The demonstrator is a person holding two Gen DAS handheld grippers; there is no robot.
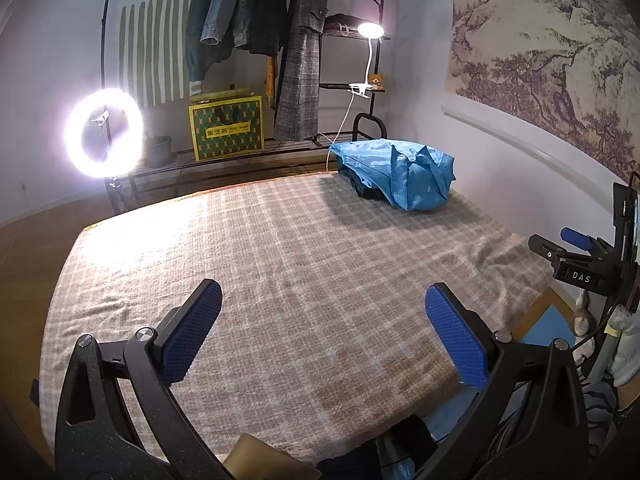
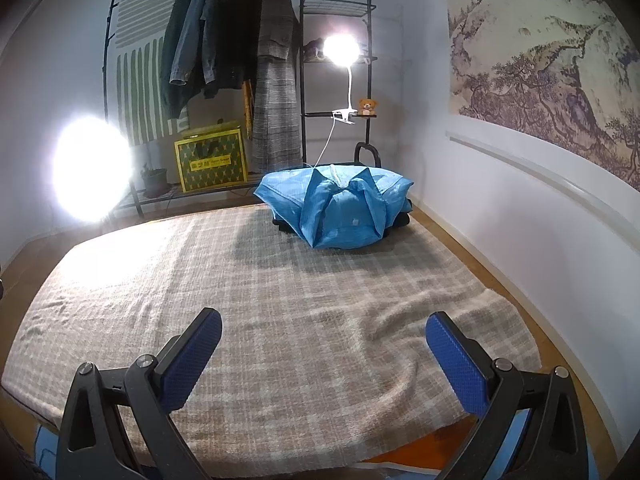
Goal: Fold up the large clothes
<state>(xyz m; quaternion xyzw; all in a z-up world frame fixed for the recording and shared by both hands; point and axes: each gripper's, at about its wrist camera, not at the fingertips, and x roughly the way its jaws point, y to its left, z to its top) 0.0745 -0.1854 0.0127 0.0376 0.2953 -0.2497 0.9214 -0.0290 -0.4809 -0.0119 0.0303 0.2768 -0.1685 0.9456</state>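
black hand-held gripper (image 1: 322,334), blue textured pads (image 1: 192,336)

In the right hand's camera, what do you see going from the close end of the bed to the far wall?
The right tool, open, then the checked blanket, then the blue shirt, then the clothes rack by the wall.

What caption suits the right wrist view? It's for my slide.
Open right gripper hovers over plaid blanket, facing folded blue shirt.
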